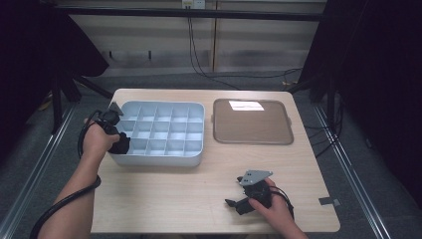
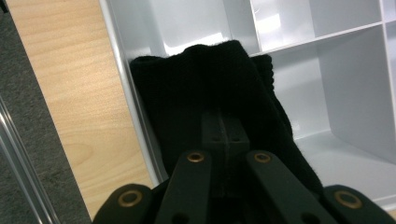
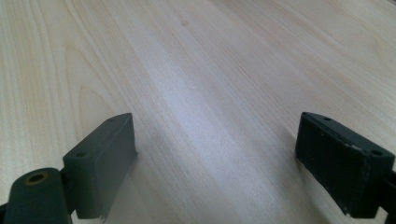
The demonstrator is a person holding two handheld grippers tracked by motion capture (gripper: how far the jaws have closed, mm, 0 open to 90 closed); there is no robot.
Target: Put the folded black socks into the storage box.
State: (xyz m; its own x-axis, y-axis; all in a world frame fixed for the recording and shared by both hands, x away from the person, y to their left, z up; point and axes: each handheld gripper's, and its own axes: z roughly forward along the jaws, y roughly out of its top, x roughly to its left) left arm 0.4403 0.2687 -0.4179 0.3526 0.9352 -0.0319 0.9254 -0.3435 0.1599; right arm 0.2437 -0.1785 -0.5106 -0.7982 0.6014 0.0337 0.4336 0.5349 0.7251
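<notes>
A black knit cloth (image 2: 196,84) lies bunched in the near-left corner compartment of a pale grey divided organiser tray (image 2: 327,70). My left gripper (image 2: 224,133) has its jaws pressed together in the cloth, shut on it. In the high view the left gripper (image 1: 118,141) sits at the near-left corner of the organiser tray (image 1: 164,160), with the cloth (image 1: 122,145) as a dark lump by the hand. My right gripper (image 1: 233,203) rests low over the wooden table (image 1: 169,199) at the front right. In the right gripper view the gripper (image 3: 215,158) is open, with bare wood between its jaws.
A shallow brown tray (image 1: 252,124) lies to the right of the organiser at the table's back right. The organiser's other compartments look empty. A cable trails from the left hand off the table's near-left edge. Dark stands flank the table.
</notes>
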